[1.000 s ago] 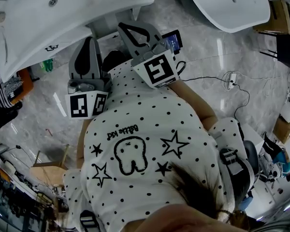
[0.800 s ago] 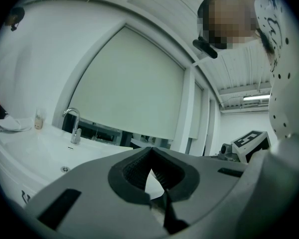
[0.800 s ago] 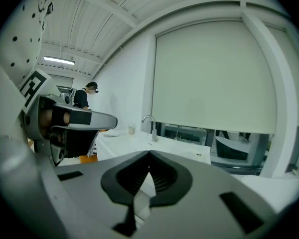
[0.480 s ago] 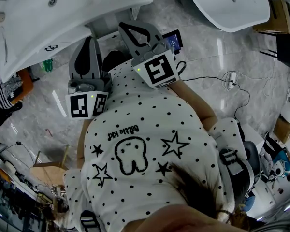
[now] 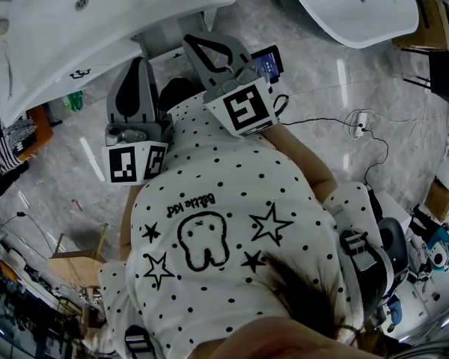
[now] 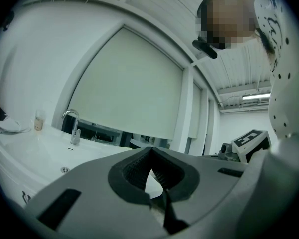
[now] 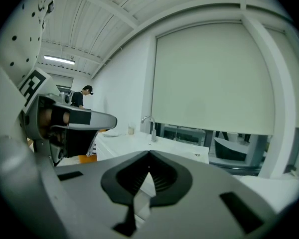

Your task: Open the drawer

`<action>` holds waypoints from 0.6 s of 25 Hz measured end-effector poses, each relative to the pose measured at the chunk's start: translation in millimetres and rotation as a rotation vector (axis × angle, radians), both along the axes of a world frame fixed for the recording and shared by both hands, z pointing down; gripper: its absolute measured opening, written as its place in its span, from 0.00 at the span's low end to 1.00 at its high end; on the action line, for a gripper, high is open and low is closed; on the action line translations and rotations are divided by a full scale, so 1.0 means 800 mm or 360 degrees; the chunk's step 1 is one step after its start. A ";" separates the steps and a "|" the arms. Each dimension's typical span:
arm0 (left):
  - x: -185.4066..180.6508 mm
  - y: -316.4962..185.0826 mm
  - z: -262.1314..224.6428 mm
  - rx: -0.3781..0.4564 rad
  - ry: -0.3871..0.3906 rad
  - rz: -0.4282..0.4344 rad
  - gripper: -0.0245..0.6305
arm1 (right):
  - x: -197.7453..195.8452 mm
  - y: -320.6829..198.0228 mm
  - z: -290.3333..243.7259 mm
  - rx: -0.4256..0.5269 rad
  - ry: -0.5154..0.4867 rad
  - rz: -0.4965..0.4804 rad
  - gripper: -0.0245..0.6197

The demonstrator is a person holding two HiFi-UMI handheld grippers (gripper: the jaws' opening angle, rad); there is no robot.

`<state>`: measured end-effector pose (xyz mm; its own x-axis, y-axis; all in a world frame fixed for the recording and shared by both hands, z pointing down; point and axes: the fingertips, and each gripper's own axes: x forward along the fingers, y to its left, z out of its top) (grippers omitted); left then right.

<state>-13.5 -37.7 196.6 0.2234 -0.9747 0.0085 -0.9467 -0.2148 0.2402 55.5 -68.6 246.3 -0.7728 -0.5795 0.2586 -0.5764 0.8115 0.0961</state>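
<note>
Head view: drawer (image 5: 79, 73), white front with a small dark handle, under the basin counter (image 5: 135, 6), upper left. My left gripper (image 5: 141, 64) and right gripper (image 5: 191, 43): both clenched tip to tip, holding nothing, near the counter's lower edge. Marble floor (image 5: 322, 81) lies open to the right

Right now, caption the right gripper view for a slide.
Shut, empty right tool faces a white counter with a faucet; left tool alongside.
</note>
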 end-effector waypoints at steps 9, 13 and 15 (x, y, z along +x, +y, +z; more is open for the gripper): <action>0.003 0.010 -0.005 0.0018 0.0000 -0.0006 0.04 | 0.002 0.010 -0.006 0.0013 0.0000 -0.0015 0.06; 0.000 0.014 -0.008 0.0035 0.0004 -0.0021 0.04 | 0.001 0.013 -0.005 0.0003 -0.0004 -0.0013 0.06; -0.002 0.016 -0.009 0.0047 0.0002 -0.0024 0.04 | -0.002 0.015 -0.005 0.0000 -0.0003 -0.0019 0.06</action>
